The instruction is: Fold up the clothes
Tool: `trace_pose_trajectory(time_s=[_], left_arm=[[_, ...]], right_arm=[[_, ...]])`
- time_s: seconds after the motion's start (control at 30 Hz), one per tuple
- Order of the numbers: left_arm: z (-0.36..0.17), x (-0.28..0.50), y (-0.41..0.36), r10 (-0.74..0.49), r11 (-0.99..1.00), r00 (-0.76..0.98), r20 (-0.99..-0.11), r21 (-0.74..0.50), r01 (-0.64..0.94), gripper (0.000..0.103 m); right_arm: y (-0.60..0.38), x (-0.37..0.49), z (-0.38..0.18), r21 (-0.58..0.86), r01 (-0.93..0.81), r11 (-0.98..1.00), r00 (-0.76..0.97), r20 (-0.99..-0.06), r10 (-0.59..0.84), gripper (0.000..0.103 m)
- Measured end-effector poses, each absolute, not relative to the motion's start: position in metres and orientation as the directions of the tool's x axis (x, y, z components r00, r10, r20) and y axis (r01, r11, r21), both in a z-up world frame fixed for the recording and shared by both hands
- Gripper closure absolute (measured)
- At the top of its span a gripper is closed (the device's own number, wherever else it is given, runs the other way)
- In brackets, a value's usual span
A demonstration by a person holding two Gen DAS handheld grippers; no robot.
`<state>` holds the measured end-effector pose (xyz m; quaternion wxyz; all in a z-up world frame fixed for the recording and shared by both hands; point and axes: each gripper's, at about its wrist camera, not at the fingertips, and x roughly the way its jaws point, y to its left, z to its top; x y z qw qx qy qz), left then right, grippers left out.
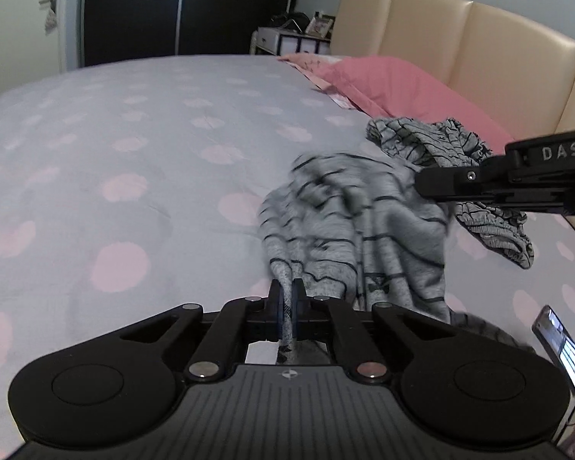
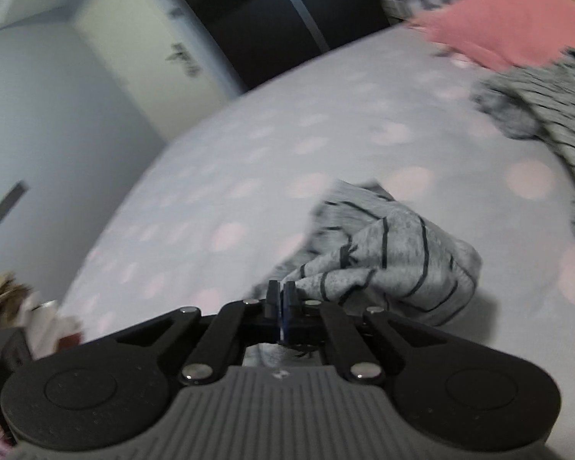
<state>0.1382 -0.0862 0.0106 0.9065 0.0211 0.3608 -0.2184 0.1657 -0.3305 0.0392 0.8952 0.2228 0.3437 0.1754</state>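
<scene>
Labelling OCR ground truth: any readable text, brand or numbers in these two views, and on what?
"DAS": raised letters on the right hand-held gripper, left wrist view.
Phone screen at the right edge: too small to read.
Framed picture on the far nightstand: too blurred.
Right wrist view: none.

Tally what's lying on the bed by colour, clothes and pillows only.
Grey striped clothes: 2, a grey black-striped garment and a crumpled grey striped piece
Pink pillows: 2, a plain pink pillow and a patterned pink pillow
Total: 4
</scene>
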Motion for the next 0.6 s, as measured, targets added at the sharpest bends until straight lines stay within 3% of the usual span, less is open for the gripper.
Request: trace_pose_trajectory(time_s=[0.27,0.5,0.6], left_arm=[[0.024,0.058,-0.016,-0.294,0.94,0.636,-0.714,-0.097,0.326,0.101],[0.02,0.008,0.023,-0.199,0.961,0.598,-0.777,-0.033,0.276,0.098],[0.026,-0.001,0.028,-0.169,0.968,0.606,-0.777,-0.015,0.251,0.087]], right_arm=[[-0.263,0.1,0.072,0.533,-0.433,0.727,0.561,-0.472,0.68,0.102],[-0.195,0.048,0.036,0.469,-0.59,0.657,0.349,-0.586,0.731,0.102],[-0.178,0.037,0.017,0.415,-0.626,0.66,0.311,-0.643,0.7,0.102]])
